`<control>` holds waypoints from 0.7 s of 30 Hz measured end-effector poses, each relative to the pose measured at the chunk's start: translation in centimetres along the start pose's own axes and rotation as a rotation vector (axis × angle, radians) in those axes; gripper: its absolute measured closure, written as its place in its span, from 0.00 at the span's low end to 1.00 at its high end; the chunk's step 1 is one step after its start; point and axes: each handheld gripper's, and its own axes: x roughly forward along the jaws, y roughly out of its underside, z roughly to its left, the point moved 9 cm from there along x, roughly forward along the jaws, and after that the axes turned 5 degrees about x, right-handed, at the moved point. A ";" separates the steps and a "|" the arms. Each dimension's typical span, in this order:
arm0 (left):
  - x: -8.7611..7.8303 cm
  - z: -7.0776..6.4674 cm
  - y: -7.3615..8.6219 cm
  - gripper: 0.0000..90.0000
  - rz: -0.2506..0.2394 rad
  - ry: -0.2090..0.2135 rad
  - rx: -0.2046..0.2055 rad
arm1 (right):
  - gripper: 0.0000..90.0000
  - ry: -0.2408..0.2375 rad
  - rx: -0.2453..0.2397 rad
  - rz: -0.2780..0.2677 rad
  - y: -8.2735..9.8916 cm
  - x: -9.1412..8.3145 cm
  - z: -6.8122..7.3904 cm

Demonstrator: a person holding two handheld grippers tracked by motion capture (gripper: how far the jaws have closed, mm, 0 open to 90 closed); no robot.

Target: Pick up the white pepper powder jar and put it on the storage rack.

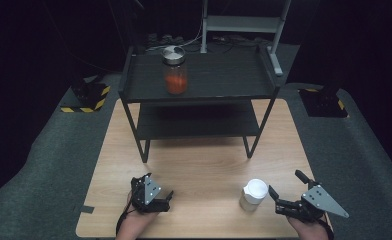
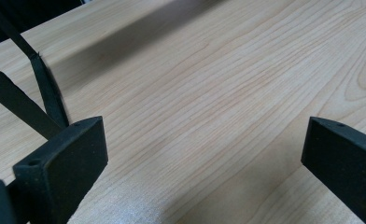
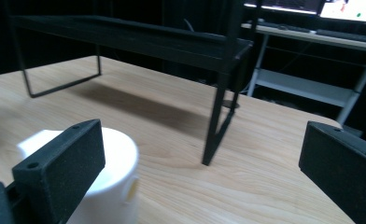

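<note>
Spread jaws of the right gripper (image 1: 284,199) flank the white jar (image 1: 254,194) for a grasp; the left gripper (image 1: 160,198) waits spread over bare bench (image 1: 204,160).

A lab: hazard-taped stands (image 1: 86,95), black drapes, grey matting (image 1: 44,165) and a monitor desk (image 3: 321,37) surround the table (image 1: 204,165).

A white-lidded jar (image 1: 253,195) was seen standing on the wooden table (image 1: 209,165), just beside the right gripper (image 1: 279,197). The left gripper (image 1: 165,199) was held well apart. A jar of orange contents (image 1: 175,70) was placed on the black shelf (image 1: 224,75).
</note>
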 end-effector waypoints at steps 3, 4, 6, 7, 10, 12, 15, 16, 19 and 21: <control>0.0 0.0 0.0 0.01 0.000 0.001 0.001 | 0.00 -0.031 0.004 -0.007 -0.1 0.0 0.6; 0.0 0.0 0.0 0.01 0.000 0.002 0.001 | 0.00 -0.041 -0.002 -0.009 -0.2 0.0 0.8; 0.0 0.0 0.0 0.01 0.000 0.003 0.002 | 0.00 -0.062 -0.002 -0.015 -0.2 0.0 1.3; 0.0 0.0 0.0 0.01 0.001 0.004 0.002 | 0.00 -0.073 -0.003 -0.014 -0.2 0.1 1.5; 0.0 0.0 0.0 0.01 -0.001 0.005 0.003 | 0.00 -0.090 -0.004 -0.007 0.0 0.3 2.1; 0.0 0.0 0.0 0.01 -0.001 0.006 0.004 | 0.00 -0.103 -0.006 0.004 0.1 0.5 2.5; 0.0 0.0 0.0 0.01 -0.002 0.007 0.005 | 0.00 -0.115 -0.013 0.009 0.4 0.7 2.8; 0.0 0.0 0.0 0.01 -0.002 0.007 0.005 | 0.00 -0.122 -0.015 0.013 0.5 0.9 3.0; 0.0 0.0 0.0 0.01 -0.002 0.006 0.005 | 0.00 -0.130 -0.016 0.031 0.9 1.2 3.2; 0.0 0.0 0.0 0.01 -0.002 0.007 0.008 | 0.00 -0.139 -0.015 0.039 1.1 1.4 3.3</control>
